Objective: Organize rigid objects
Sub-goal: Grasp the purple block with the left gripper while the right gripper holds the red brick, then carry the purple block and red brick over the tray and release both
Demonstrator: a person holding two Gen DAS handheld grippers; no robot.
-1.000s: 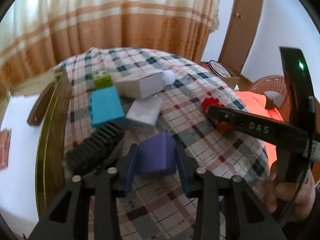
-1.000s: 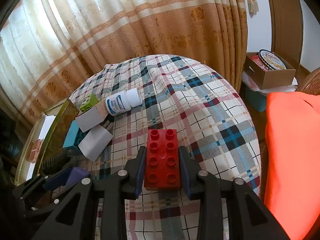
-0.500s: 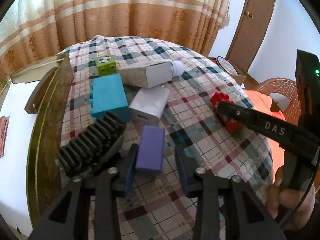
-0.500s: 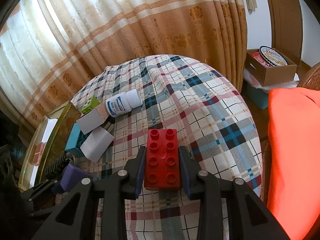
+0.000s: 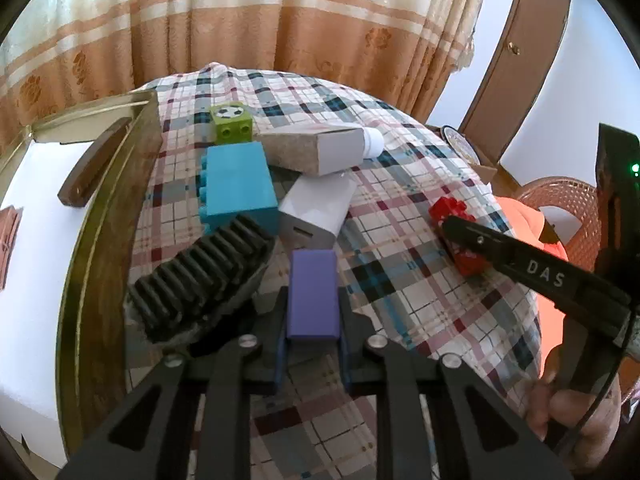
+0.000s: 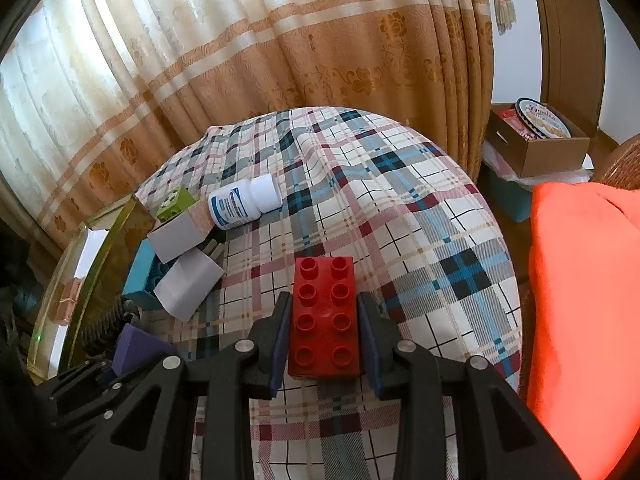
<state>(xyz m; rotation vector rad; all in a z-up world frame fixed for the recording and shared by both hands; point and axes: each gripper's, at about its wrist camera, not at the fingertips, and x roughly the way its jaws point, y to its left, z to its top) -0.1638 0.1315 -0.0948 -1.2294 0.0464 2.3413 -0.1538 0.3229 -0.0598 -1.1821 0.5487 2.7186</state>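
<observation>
Only the right wrist view shows the white pill bottle's [image 6: 244, 205] blue label, while the left wrist view alone reveals the black ribbed comb-like piece [image 5: 202, 278] whole. The left tongs [image 5: 313, 322] clamp a smooth purple block [image 5: 313, 296] over the plaid-covered surface [image 5: 404, 280]; the right tongs [image 6: 323, 330] grip a red eight-stud brick [image 6: 323, 316]. The teal brick [image 5: 236, 188] is half hidden in the right view.

Both grippers [image 5: 312, 340] [image 6: 325, 340] were black with blue pads and silver screws; one bore "DAS" lettering.
</observation>
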